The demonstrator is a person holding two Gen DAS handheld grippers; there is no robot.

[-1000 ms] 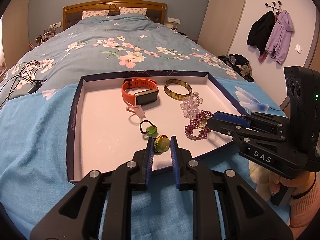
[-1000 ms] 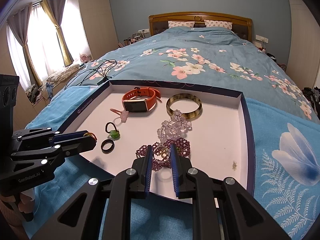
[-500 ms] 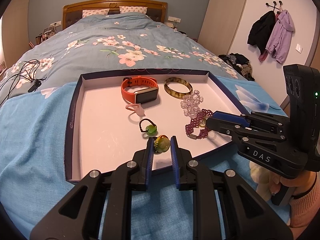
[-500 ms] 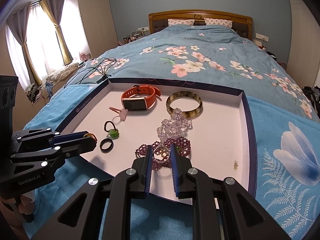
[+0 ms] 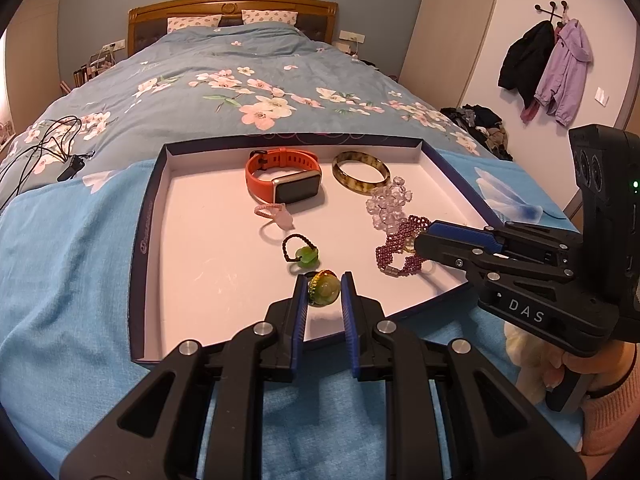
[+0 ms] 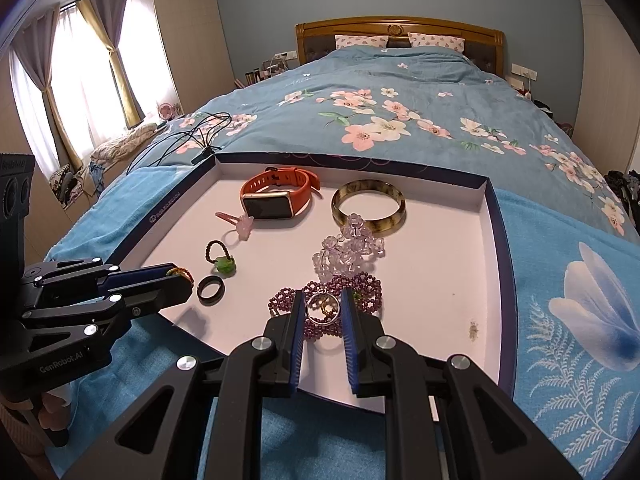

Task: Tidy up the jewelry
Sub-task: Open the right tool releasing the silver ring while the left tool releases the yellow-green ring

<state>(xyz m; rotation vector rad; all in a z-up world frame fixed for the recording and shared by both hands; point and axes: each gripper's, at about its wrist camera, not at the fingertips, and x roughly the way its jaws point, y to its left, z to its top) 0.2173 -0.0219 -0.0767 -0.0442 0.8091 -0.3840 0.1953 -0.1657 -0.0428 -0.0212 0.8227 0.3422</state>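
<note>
My left gripper (image 5: 323,289) is clenched on a green-stone ring (image 5: 323,289), my right gripper (image 6: 323,307) on a thin silver ring (image 6: 322,309), both low over the tray (image 6: 440,280). Each looks light, hard and slippery; I judge the band's sides the safest hold. The tray sits on a soft bed (image 6: 400,92).

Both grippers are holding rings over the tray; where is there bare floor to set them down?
Bare: the tray floor right of the tortoiseshell bangle and purple beaded bracelet; also left of the orange smartwatch. Crowded: the middle, around the clear crystal bracelet and green-bead ring.
</note>
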